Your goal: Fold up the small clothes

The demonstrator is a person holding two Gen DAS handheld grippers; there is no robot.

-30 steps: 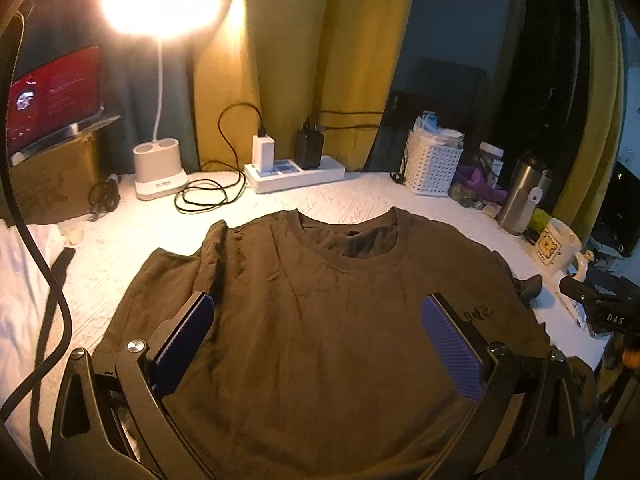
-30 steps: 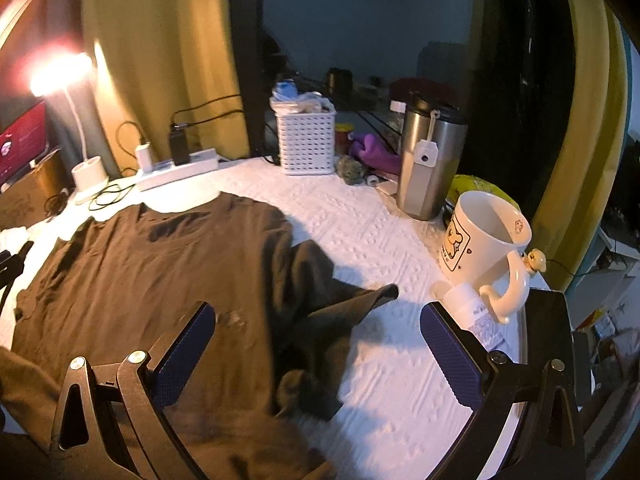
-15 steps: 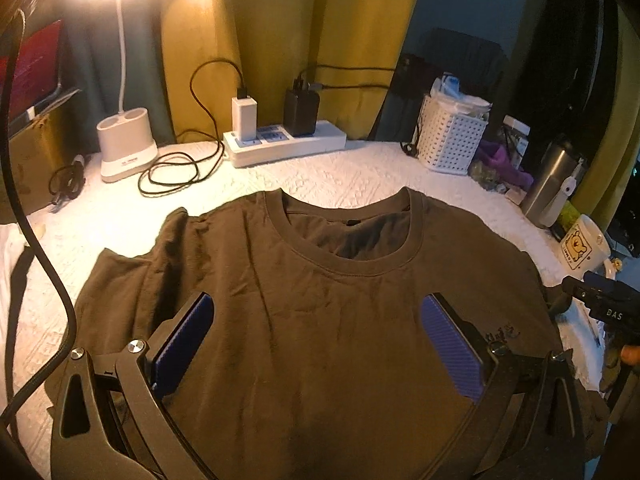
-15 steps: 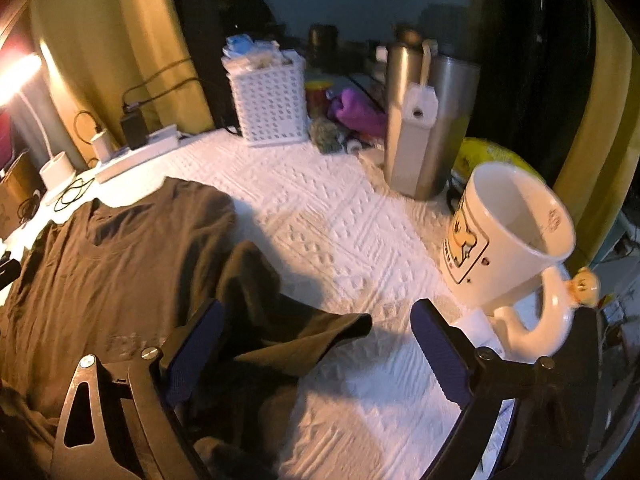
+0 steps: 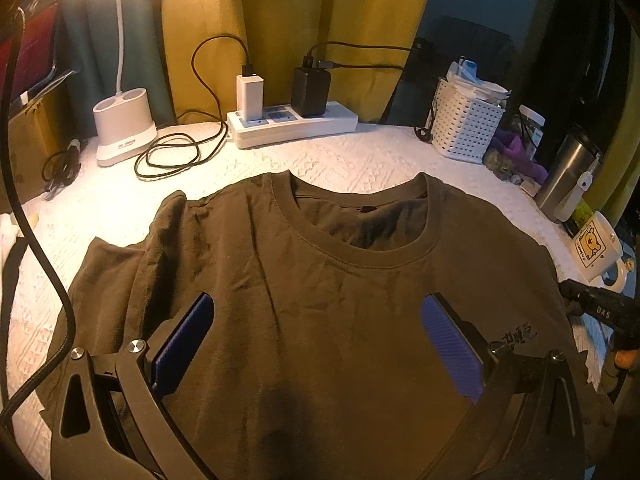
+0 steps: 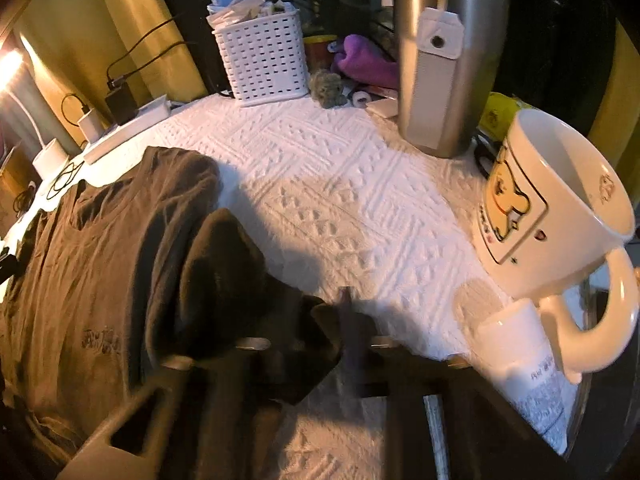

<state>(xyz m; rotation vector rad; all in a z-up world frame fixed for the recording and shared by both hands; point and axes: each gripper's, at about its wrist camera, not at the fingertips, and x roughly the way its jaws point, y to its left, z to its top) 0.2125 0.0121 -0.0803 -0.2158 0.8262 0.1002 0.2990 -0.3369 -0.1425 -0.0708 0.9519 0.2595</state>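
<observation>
White embossed surface (image 6: 360, 184), brown T-shirt (image 5: 320, 320) spread flat; left claw (image 5: 316, 344) spread above its chest; right claw (image 6: 352, 328) just closed, pinching the sleeve tip (image 6: 320, 320); hazard: mug (image 6: 552, 216) alongside, liable to toppling on the fold.

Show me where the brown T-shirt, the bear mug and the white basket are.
brown T-shirt (image 5: 320, 320), left wrist view, on the chest below the collar.
bear mug (image 6: 520, 200), right wrist view, on its printed side.
white basket (image 6: 264, 60), right wrist view, on its perforated front wall.
</observation>
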